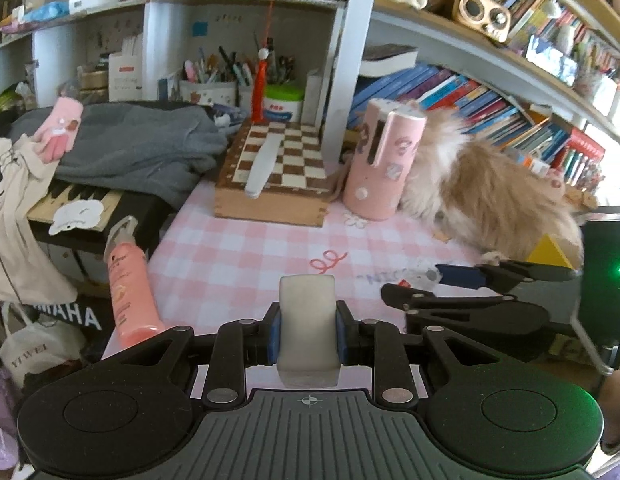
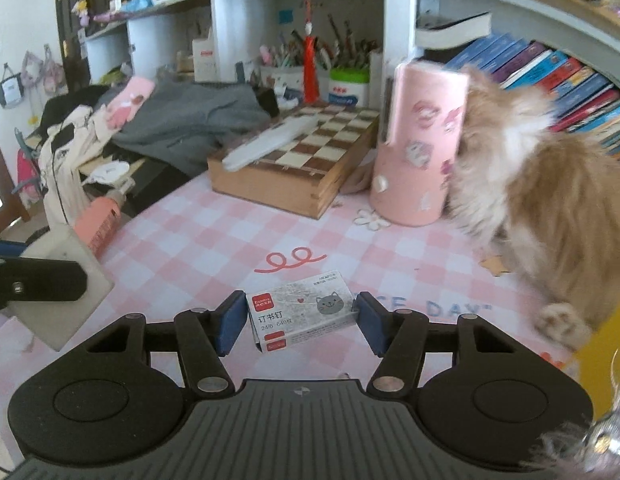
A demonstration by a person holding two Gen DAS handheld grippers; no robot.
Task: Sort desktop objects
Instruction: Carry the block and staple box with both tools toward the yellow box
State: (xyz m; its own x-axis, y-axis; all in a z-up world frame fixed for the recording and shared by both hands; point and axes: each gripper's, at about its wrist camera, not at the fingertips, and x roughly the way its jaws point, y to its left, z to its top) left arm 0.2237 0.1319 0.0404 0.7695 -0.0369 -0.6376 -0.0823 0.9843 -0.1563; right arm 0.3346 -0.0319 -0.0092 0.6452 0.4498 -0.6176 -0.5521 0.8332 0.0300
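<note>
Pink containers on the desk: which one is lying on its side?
The pink spray bottle at the desk's left edge lies tipped over, nozzle pointing away. The other, the pink cylindrical holder beside the chessboard box, stands upright.

The desk holds one staple box, one white block, one chessboard, one pink bottle, one pink cylinder and one cat.
</note>
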